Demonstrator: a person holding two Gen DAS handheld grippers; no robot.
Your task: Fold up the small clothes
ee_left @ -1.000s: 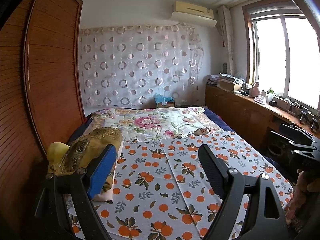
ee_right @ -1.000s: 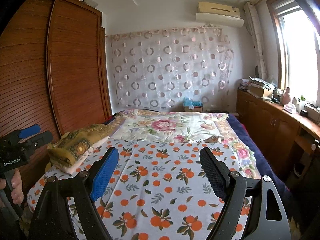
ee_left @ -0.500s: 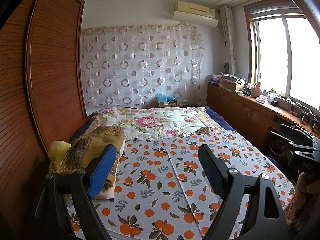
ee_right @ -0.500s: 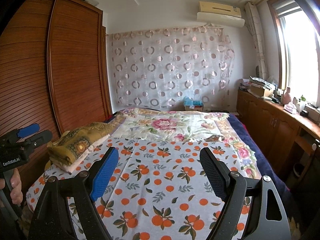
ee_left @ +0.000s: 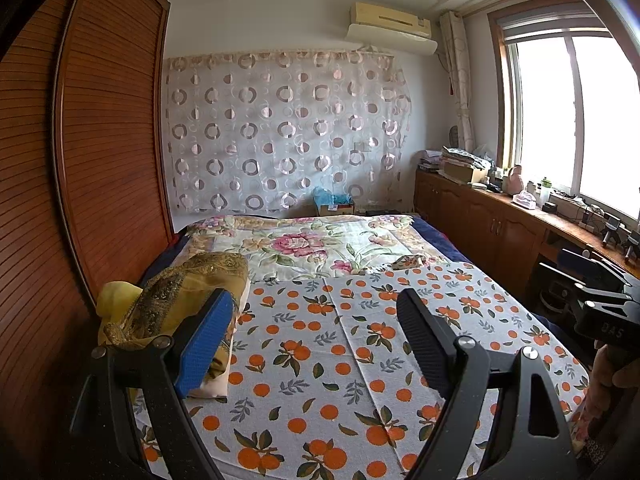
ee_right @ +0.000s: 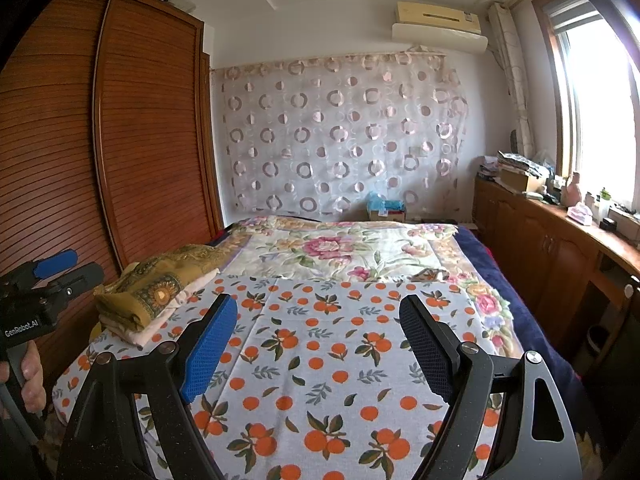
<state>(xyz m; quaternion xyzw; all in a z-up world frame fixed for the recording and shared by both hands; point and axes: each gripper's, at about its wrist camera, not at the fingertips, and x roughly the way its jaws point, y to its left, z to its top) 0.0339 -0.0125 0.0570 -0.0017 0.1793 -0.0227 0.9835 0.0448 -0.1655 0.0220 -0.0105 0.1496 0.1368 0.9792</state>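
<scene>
A: Both sets of fingers are spread wide with nothing between them. The left gripper (ee_left: 312,344) and the right gripper (ee_right: 320,344) hang over the near end of the orange-print cloth (ee_left: 360,360), gripping nothing.

B: And the clothes?

A: A pile of folded clothes (ee_right: 156,292), mustard-gold patterned on top with pale pieces beneath, sits at the cloth's far left corner, beside the wooden wardrobe (ee_left: 100,160). One small crumpled patterned piece (ee_left: 408,262) lies just past the cloth's far edge, on the floral bedspread (ee_left: 304,244); it may be the next garment, though it is too small to tell.

B: What could go wrong?

A: I'd say the reach. That piece lies well beyond the cloth, and a low pinch could catch the bedspread along with it. Swinging the left gripper across could also knock the pile, which sits close to the cloth's left edge.
</scene>
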